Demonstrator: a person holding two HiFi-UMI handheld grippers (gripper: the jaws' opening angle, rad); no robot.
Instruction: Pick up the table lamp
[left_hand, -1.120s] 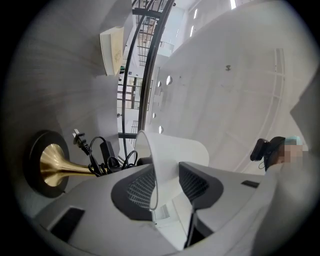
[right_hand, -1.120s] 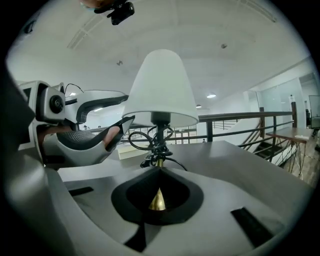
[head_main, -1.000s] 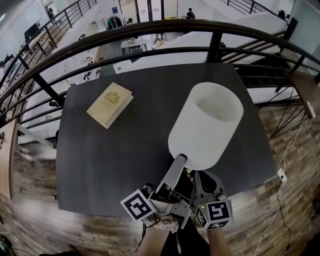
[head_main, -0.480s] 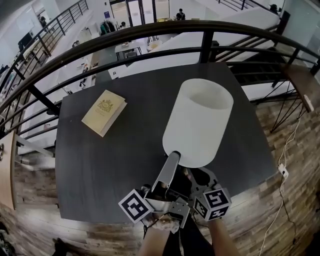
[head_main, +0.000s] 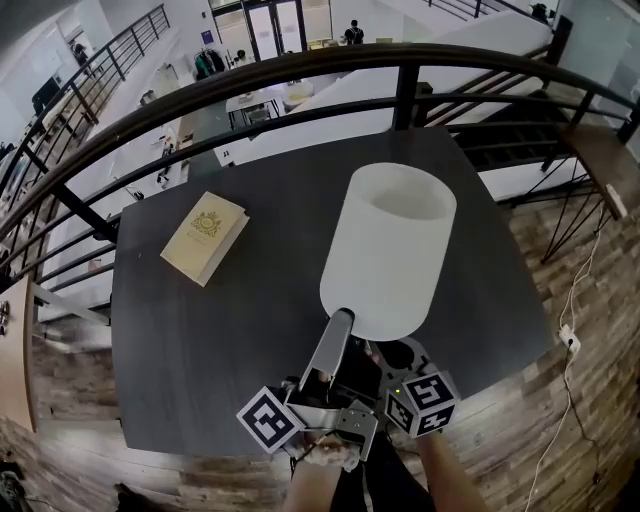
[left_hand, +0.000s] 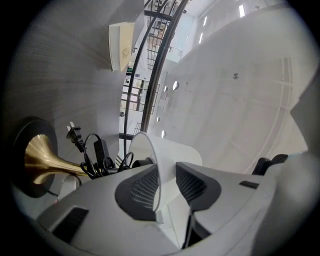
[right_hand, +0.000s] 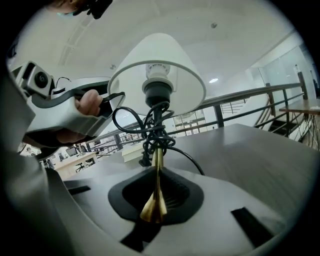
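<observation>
1. Left gripper view: the left hand-held gripper (left_hand: 165, 175) has the thin wall of the shade (left_hand: 172, 150) between its jaws, which are closing. A gap shows beside the right pad, so I read it as not clamped. Risk: a full squeeze dents the shade, or the rim slips out sideways.
2. Right gripper view: the right hand-held gripper (right_hand: 154, 185) is nearly closed on the brass stem (right_hand: 157, 170), with pads against it on both sides, low near the flare. Risk: the brass is smooth and tapered, so the lamp may slide or spin in the pads once its weight comes on.
3. If the shade hand rises ahead of the stem hand, the load goes into the shade fitting. My call: lift both together.
4. Black cord (right_hand: 150, 125) is bundled round the stem and the plug (left_hand: 74, 134) sticks out loose. It could swing or snag a jaw.
5. Location: the table lamp (head_main: 388, 250) is on the dark counter (head_main: 230, 330), right of the book (head_main: 205, 237) and well apart from it. The base (left_hand: 25, 135) looks set down on the counter.
6. Pose: both hand-held grippers are right of the book and nearer the person than it, side by side and close together. The left one tilts up to the shade's lower rim. The right one points slightly down, under the shade.
</observation>
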